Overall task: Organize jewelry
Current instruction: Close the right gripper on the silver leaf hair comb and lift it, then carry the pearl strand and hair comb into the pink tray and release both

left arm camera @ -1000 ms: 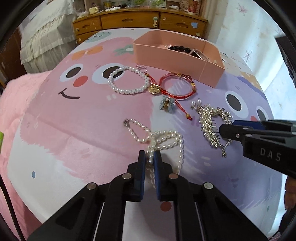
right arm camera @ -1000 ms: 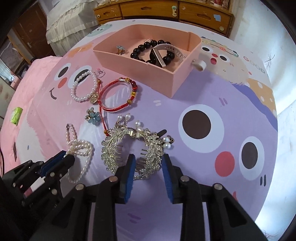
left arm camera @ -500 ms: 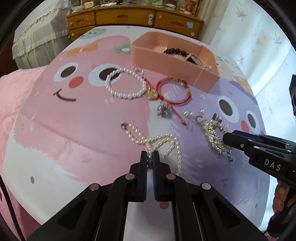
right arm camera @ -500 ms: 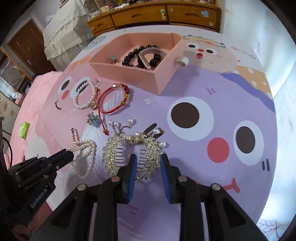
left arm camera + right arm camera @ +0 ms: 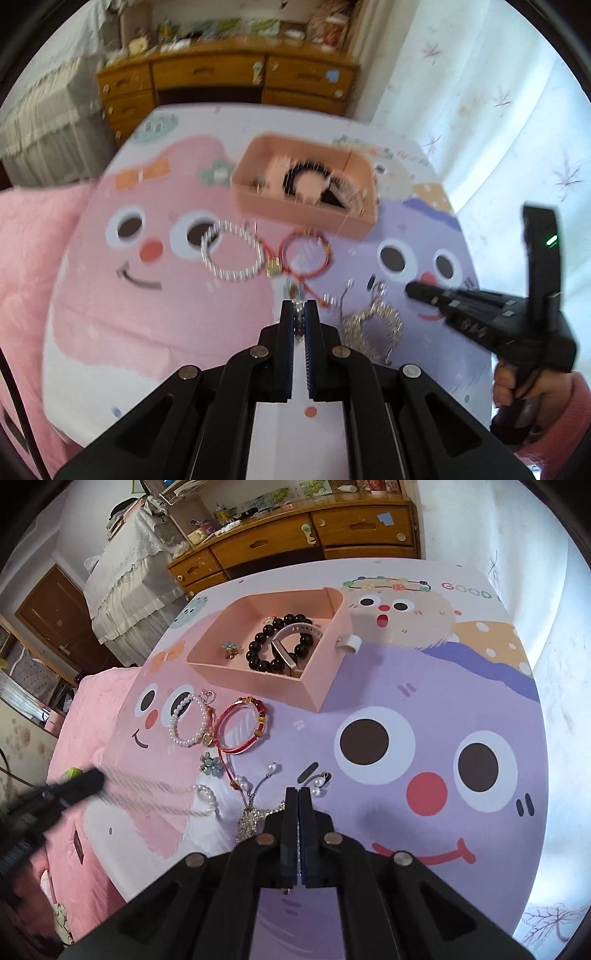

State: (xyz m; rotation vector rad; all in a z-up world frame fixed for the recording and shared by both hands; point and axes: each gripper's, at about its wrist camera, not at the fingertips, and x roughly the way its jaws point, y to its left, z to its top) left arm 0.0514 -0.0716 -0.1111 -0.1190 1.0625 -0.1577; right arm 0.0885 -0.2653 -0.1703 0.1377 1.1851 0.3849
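Light: bright, even daylight.
Left view: motion-blurred throughout.
Right view: sharp; blurred streak at 9 o'clock.
Edges: fisheye-curved, black-vignetted.

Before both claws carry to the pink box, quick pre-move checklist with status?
1. Left claw shut on pearl necklace: ok, strand trails from its tips.
2. Necklace fully off the blanket: not ok, its far end still lies on the blanket.
3. Right claw shut on silver hair comb: ok, though the grip point is hidden.
4. Pink box open with room: ok, black bead bracelet and a watch band inside.
5. Path clear of red bracelet: cannot tell.
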